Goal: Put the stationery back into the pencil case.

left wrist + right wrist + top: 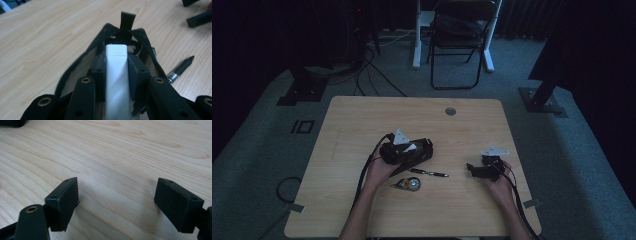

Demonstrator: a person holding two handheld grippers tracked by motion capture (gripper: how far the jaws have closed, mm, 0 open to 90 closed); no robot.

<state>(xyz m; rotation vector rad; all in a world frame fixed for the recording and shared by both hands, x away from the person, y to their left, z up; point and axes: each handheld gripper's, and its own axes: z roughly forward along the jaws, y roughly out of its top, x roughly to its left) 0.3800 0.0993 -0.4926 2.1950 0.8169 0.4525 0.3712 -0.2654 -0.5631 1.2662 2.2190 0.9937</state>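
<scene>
Much of the black pouch is covered by the left gripper, whose jaws are clamped on a white block; the block's lower end is cut off by the bottom edge of the left gripper view. The pouch's inside, past the block, is lost in shadow. To the right of the pouch, a pen is partly hidden behind the pouch's rim. In the high view, the small round item just below the pouch is too dim to be identified (perhaps a tape roll). Both forearms are cropped there by the bottom edge.
</scene>
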